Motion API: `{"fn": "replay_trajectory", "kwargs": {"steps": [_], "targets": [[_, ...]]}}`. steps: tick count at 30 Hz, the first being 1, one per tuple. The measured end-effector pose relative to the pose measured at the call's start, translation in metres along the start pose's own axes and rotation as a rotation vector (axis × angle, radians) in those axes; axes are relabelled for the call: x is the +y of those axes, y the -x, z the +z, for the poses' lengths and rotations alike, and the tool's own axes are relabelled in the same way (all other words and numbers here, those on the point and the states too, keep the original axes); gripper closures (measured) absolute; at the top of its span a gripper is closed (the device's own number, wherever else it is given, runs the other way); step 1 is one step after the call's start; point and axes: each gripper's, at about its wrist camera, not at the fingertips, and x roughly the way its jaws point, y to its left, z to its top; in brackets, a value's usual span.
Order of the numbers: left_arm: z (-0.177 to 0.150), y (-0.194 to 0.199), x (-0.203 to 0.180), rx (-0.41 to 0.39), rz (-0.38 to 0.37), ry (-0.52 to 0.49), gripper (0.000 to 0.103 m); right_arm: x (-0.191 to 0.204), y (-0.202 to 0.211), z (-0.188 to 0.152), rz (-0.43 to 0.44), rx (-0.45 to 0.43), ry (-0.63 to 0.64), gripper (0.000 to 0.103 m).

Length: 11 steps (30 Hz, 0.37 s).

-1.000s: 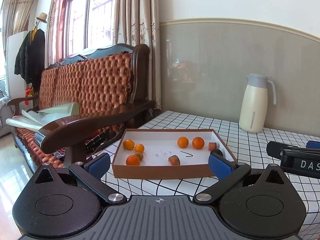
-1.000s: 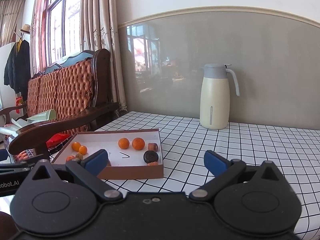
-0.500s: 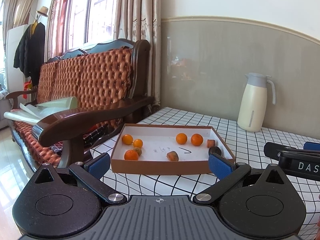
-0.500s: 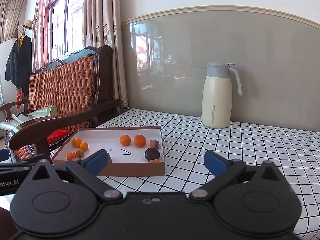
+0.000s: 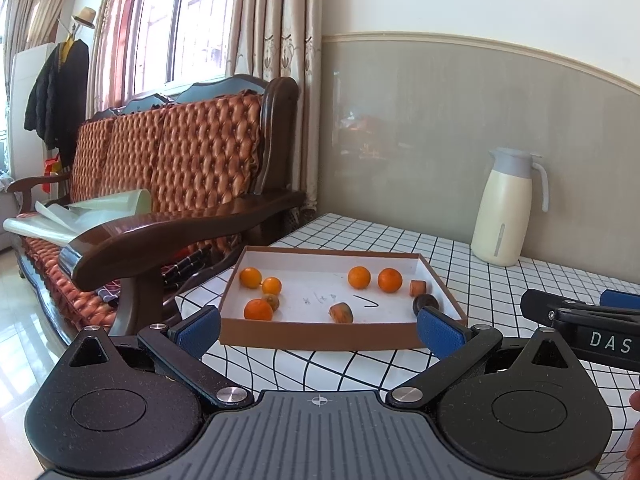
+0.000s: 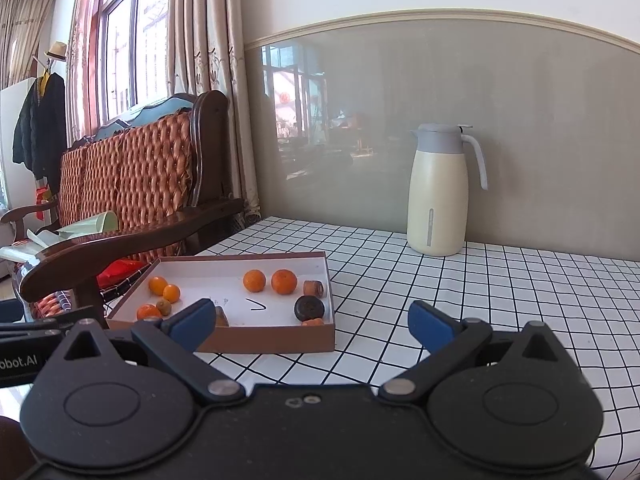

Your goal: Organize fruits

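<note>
A shallow brown cardboard box [image 5: 320, 338] [image 6: 272, 338] with a white floor sits on the checked tablecloth [image 5: 472, 264]. Inside lie several small oranges, one group at the left [image 5: 258, 309] [image 6: 158, 284] and a pair near the middle [image 5: 359, 277] [image 6: 284, 281]. Brownish fruit pieces [image 5: 341, 313] [image 6: 313, 288] and a dark round one [image 5: 425, 302] [image 6: 309, 307] lie toward the right. My left gripper [image 5: 318, 330] hangs open just before the box's near wall, holding nothing. My right gripper [image 6: 310, 322] is open and empty, over the cloth at the box's right corner.
A cream thermos jug [image 5: 506, 208] [image 6: 438, 192] stands at the back by the grey wall. A wooden sofa with orange cushions [image 5: 172, 168] [image 6: 128, 176] borders the table's left edge. The right gripper's body [image 5: 580, 322] shows at the right of the left wrist view.
Both grippers have risen and drawn back slightly, so the box appears lower and more of its floor shows. Both stay open. The fruit has not moved.
</note>
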Motion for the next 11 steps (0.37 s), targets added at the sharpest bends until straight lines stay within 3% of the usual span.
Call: {"fn": "replay_trajectory", "kwargs": {"steps": [5,8,11], "targets": [[-0.0019,-0.0011,-0.0016,-0.009,-0.018,-0.017,0.0,0.0009,-0.003,-0.0014,0.005,0.004,0.0,0.006],[-0.0037,0.0009,0.0031,-0.04,-0.069,0.032,0.0,0.0007,-0.0033,-0.0025,0.01,-0.002,-0.002,0.006],[-0.0023,-0.0058,-0.0014,-0.022,-0.074,0.012,0.0,-0.002,-0.0044,-0.0016,0.011,-0.007,-0.01,0.006]]}}
